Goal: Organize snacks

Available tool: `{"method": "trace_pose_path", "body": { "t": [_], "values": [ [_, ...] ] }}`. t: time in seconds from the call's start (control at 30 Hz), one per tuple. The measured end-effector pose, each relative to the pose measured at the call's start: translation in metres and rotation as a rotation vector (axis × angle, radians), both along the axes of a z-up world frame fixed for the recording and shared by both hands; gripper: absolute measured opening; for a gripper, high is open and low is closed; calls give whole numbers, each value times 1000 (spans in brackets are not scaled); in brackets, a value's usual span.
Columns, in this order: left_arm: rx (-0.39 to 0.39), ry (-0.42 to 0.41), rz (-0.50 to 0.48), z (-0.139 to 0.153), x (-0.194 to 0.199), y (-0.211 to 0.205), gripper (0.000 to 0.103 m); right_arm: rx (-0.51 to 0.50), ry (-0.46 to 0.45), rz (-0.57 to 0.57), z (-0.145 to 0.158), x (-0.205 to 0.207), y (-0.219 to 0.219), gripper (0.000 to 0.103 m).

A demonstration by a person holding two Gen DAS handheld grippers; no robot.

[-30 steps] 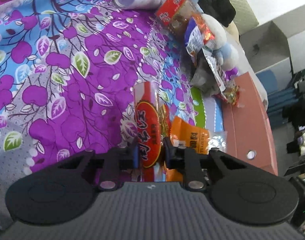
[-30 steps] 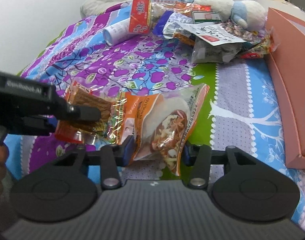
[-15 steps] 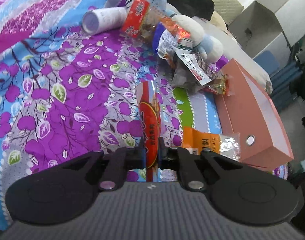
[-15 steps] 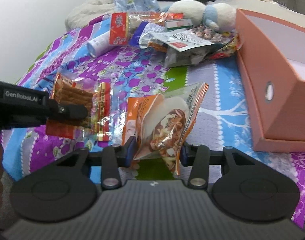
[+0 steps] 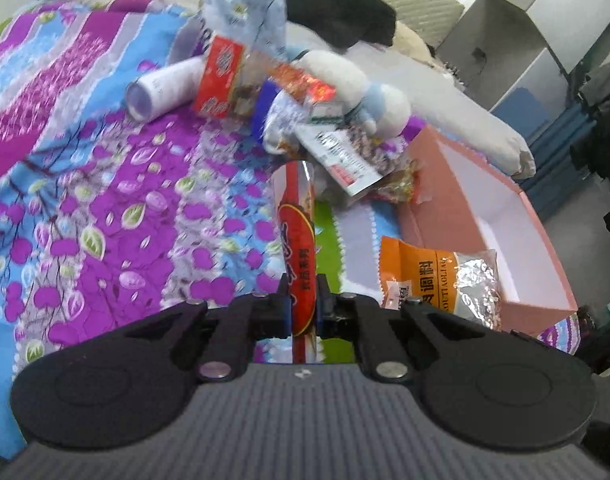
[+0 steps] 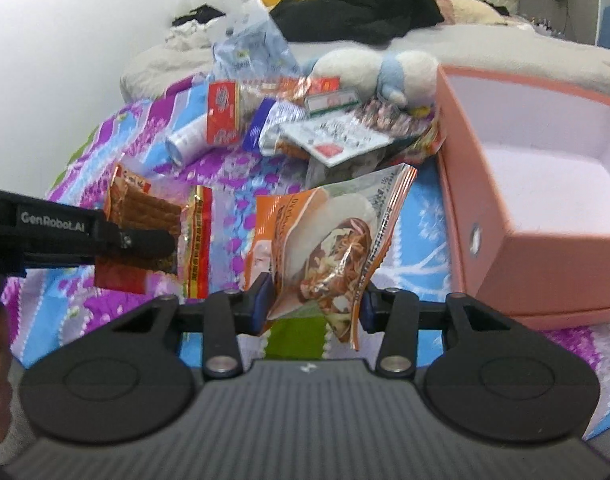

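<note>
**A:** While I hold a packet in each claw above the purple-and-blue flowered bedspread (image 5: 105,216), what worries you most?

**B:** Your left gripper (image 5: 304,307) first. How is it set?

**A:** Its jaws are clenched on the narrow red-and-clear snack packet (image 5: 299,240), pinched edge-on near its lower end. Most of the packet stands out beyond the pads, so I judge it could swing or slide free if I tilt sharply.

**B:** And the right gripper (image 6: 315,304)?

**A:** It is grasping the puffy orange-and-clear bag of shredded snack (image 6: 325,248) across its width. That bag is crinkly and full of air; I think a harder squeeze might burst it, and a looser one might drop it.

**B:** Where do they go?

**A:** Probably into the open salmon-pink cardboard box (image 6: 545,248), on the right, just beside the bag. Its near wall stands high; a low approach could catch a packet on the rim.

**B:** Anything else?

**A:** My two claws hang close together, so they might collide. The far heap of loose wrappers (image 6: 337,136) touches the box's far left corner and could get knocked.
</note>
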State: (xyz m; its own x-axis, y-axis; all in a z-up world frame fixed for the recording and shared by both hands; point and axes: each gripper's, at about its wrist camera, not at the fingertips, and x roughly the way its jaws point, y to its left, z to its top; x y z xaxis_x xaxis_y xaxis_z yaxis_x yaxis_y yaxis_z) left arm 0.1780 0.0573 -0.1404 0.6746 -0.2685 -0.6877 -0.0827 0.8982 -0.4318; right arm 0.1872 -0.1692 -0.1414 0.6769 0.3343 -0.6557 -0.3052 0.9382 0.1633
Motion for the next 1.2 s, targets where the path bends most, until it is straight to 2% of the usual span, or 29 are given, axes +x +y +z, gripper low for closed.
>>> {"method": "trace_pose_path", "body": {
  "t": [0.5, 0.7, 0.77, 0.93, 1.07, 1.2],
  "values": [
    [37, -206, -126, 123, 48, -63, 12, 25, -208, -133, 101, 21, -52, 46],
    [50, -281, -190, 162, 79, -103, 12, 14, -281, -203, 126, 31, -87, 46],
    [58, -288, -219, 170, 92, -120, 12, 3, -286, -231, 129, 39, -101, 42],
    [82, -272, -303, 168, 122, -169, 12, -15, -240, -310, 113, 65, -140, 36],
    [104, -193, -376, 140, 152, -212, 12, -3, -141, -367, 80, 84, -172, 32],
    [164, -129, -466, 111, 174, -250, 12, -13, -36, -387, 50, 97, -196, 32]
  ]
}}
